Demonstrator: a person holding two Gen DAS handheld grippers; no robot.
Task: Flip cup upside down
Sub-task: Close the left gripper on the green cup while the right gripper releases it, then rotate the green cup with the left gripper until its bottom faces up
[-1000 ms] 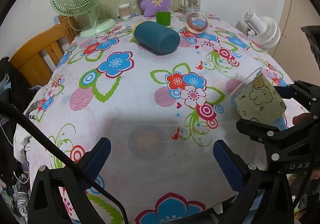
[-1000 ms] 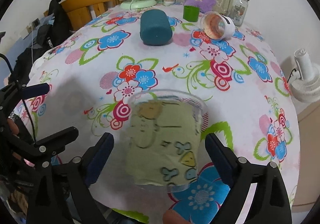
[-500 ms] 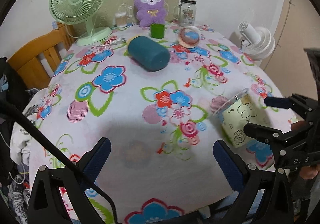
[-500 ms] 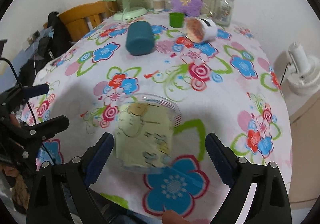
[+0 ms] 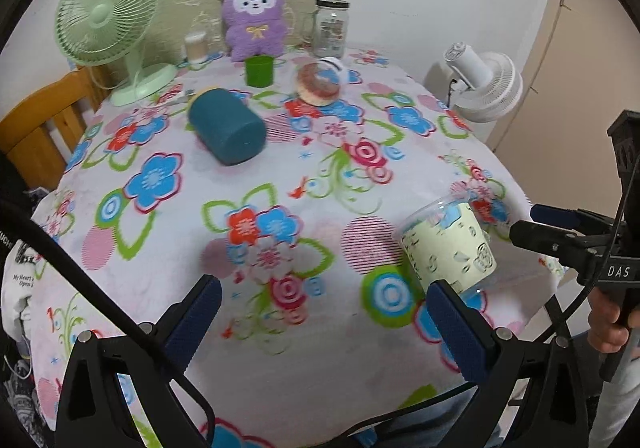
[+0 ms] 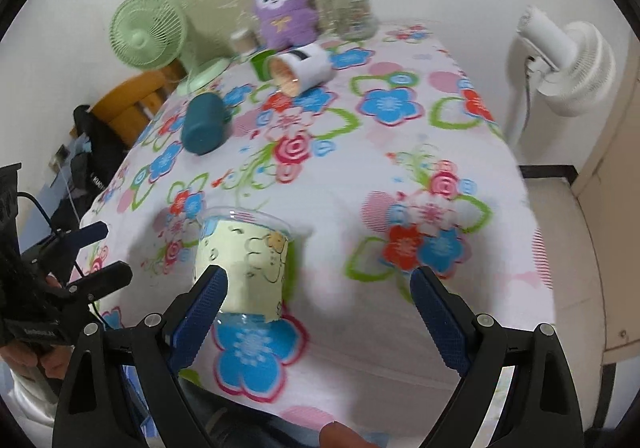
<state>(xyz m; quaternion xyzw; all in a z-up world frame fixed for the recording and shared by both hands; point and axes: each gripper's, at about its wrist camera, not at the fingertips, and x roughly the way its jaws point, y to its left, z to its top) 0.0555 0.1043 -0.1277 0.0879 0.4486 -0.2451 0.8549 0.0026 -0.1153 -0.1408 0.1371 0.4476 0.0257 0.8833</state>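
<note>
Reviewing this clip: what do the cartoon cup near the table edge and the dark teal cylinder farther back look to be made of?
Cartoon cup: apparently clear glossy plastic; see-through rim and base, with a pale yellow printed band, probably paper, around its middle.
Teal cylinder: matte, opaque, no glare; possibly rubbery plastic or fabric-covered. The blur leaves this open.

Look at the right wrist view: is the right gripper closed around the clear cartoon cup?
No. The right gripper is wide open, and the cup stands on the tablecloth beside its left finger.
</note>
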